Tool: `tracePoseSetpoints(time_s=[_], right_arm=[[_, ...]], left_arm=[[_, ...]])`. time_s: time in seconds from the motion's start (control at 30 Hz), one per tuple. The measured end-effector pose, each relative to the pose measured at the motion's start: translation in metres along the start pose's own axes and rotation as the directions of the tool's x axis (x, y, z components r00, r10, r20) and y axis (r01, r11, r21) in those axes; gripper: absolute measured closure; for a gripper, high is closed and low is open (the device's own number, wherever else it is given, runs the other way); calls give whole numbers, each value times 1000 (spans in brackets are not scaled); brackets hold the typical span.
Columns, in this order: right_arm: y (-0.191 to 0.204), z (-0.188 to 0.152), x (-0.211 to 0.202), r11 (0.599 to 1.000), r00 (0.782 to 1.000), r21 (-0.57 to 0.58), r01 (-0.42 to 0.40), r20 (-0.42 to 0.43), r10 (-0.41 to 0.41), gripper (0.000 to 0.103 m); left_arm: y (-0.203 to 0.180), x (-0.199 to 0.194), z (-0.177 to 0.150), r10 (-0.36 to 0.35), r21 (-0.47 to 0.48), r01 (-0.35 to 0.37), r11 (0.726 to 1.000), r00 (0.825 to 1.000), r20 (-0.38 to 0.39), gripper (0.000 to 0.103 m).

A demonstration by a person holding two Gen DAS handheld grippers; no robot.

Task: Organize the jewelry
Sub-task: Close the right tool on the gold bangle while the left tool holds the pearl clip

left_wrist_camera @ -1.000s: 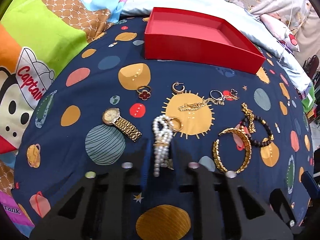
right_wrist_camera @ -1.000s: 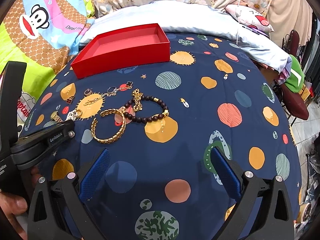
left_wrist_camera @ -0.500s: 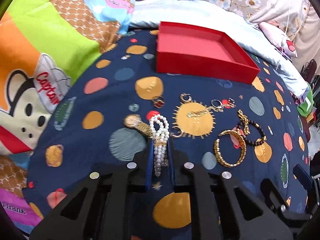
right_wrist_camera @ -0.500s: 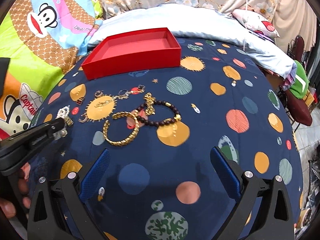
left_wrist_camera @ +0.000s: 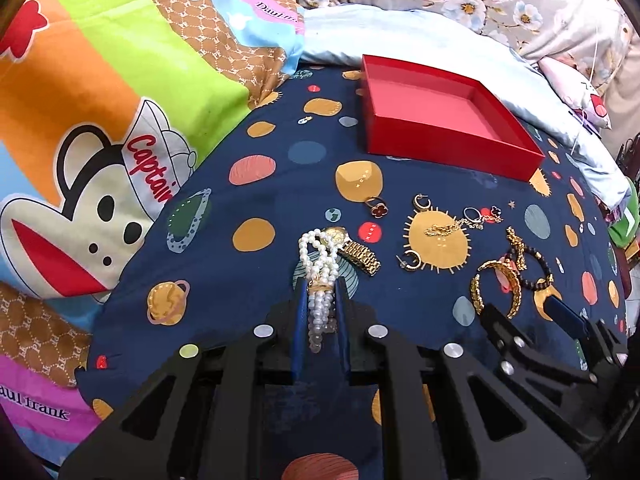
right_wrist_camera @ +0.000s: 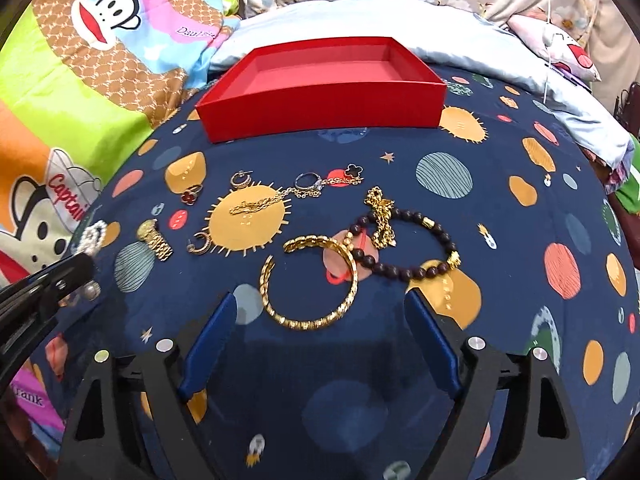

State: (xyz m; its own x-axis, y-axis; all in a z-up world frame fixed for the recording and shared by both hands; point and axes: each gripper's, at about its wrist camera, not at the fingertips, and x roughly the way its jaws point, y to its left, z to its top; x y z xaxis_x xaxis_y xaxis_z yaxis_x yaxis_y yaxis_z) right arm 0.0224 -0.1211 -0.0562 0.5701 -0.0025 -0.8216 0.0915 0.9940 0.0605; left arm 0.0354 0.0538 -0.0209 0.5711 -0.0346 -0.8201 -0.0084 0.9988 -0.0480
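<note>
Left jaws clamped on pearl bracelet, right jaws wide open, holding nothing; red box empty, remaining jewelry all in front of it.

pearl bracelet lower end between fingers, gold watch face partly covered

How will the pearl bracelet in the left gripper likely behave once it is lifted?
The pearl bracelet is probably floppy: its strands loop loosely beyond the left gripper. It may dangle and swing, since only its clasp end sits between the fingers. The round beads look smooth, so slipping seems possible.
</note>
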Motion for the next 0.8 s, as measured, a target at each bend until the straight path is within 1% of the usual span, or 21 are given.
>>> tracePoseSetpoints(time_s=[0.07,0.17,0.23,0.27,0.53,0.67,0.8], right_arm=[[1,1,6,1000,1000,-1,8,-10,-8,20],[2,0,14,1000,1000,-2,4,-29,-4,32],[5,-1,12,1000,1000,-25,12,-15,-12,45],[5,-1,12,999,1000,-32,15,-10,-16,48],[2,-3,7,1000,1000,-31,2,3,-2,49],[-1,-5,-6,1000,1000,-19,-12,20,12,49],[-7,-8,-21,1000,999,-7,-24,42,25,49]], left_arm=[[2,0,0,0,-4,0,1000,1000,1,90],[3,0,-1,3,-4,-3,1000,1000,0,90],[4,1,-1,6,-7,-6,1000,1000,0,90],[5,1,-2,7,-9,-7,1000,1000,-1,90],[5,1,-3,6,-11,-7,1000,1000,-4,90],[5,-1,-3,3,-12,-3,1000,1000,-1,90],[6,-3,-2,-26,-24,26,999,1000,-4,90]])
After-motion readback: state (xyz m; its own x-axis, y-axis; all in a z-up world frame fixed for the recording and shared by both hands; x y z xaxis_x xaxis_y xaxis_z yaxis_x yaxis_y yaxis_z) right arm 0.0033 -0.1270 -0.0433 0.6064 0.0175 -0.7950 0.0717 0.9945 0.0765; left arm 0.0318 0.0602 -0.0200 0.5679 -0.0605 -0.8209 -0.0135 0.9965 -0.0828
